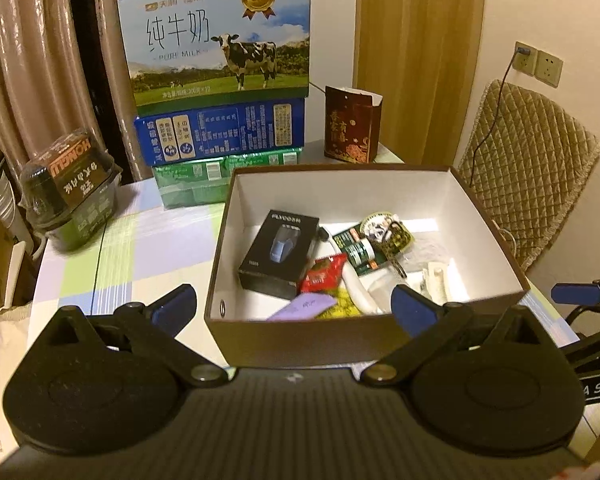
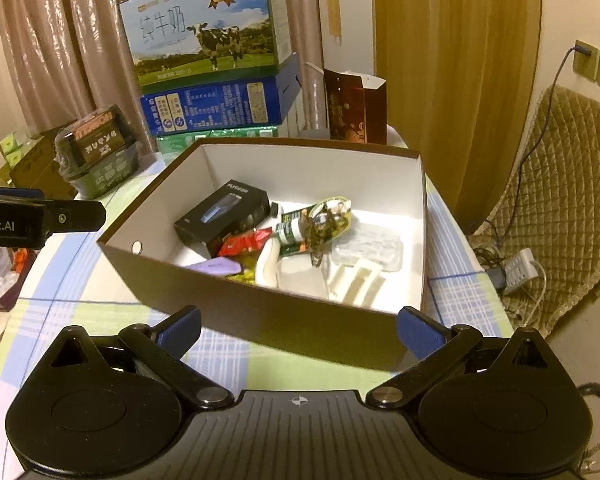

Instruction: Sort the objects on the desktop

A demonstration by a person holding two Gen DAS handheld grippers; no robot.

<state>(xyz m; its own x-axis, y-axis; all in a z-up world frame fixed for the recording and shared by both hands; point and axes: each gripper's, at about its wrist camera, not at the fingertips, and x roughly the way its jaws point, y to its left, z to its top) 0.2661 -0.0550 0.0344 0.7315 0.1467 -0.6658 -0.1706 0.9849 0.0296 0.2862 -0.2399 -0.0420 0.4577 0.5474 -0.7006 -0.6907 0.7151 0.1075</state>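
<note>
Left wrist view: left gripper (image 1: pixel 294 304), jaws wide and empty, near edge of brown box (image 1: pixel 300 338) on checked table (image 1: pixel 140 256); inside, black razor box (image 1: pixel 278 252), red sachet (image 1: pixel 324 272), green bottle (image 1: pixel 360 250).

Right wrist view: right gripper (image 2: pixel 298 328), jaws wide, empty, before same box; white clips (image 2: pixel 358 280) inside.

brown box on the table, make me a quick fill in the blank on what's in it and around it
1. The black carton lies ____ the brown box.
2. Both the left tongs and the right tongs stand ____, holding nothing.
3. The carton on top of the stack behind the box pictures a ____.
4. The tablecloth has a ____ pattern.

Missing words: inside; open; cow; checked
</note>
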